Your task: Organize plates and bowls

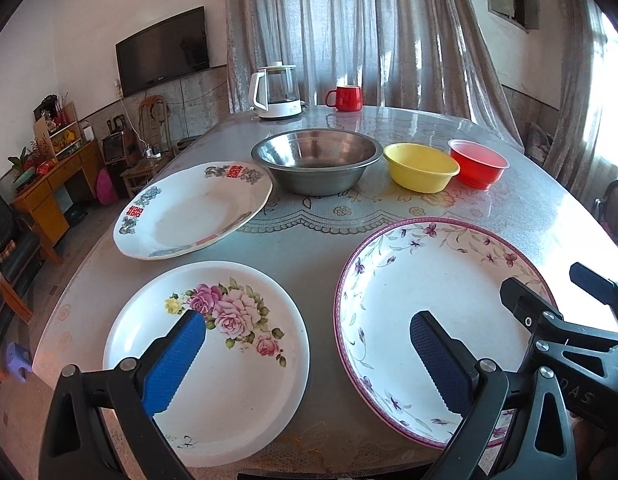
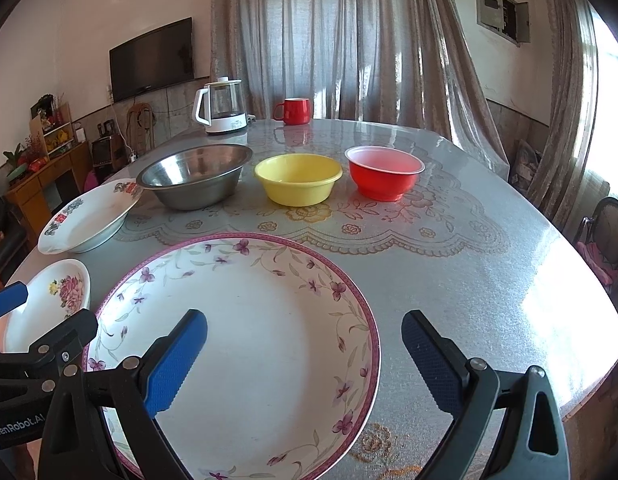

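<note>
Three plates lie on the round table: a rose-print plate near left, a purple-rimmed floral plate near right, and a plate with red characters farther left. Behind them stand a steel bowl, a yellow bowl and a red bowl. My left gripper hangs open above the gap between the two near plates. My right gripper is open over the purple-rimmed plate's right side, holding nothing.
A white kettle and a red mug stand at the table's far edge by the curtains. A wooden cabinet and a purple stool are on the floor to the left. A chair sits at right.
</note>
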